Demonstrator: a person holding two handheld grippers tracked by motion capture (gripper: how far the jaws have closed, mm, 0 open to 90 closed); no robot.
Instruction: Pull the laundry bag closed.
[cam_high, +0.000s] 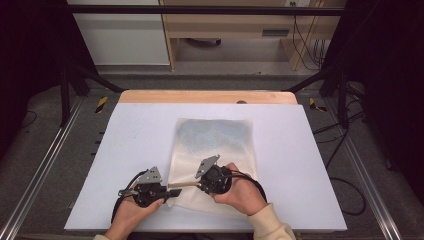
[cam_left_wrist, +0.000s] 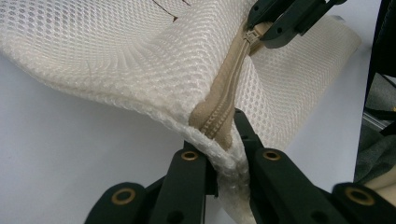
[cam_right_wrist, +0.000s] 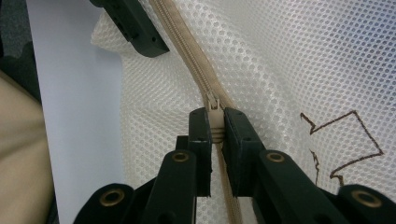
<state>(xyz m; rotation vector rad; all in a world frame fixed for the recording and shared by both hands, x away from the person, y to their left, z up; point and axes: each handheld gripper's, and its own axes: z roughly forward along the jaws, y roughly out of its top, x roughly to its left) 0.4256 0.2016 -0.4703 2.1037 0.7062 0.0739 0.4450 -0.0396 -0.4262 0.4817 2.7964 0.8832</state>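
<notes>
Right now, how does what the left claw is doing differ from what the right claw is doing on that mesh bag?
The left claw pinches the corner of the mesh bag at the end of the zipper; the right claw pinches the small zipper pull. The left one bunches the netting, the right holds only the tab. Both are shut and lie along the same zipper.

My grippers: left gripper (cam_high: 165, 193), right gripper (cam_high: 192, 186), black jaws, brass rivets, grey three-cornered top plates, black cables trailing. My right sleeve (cam_high: 272, 225) cream.
</notes>
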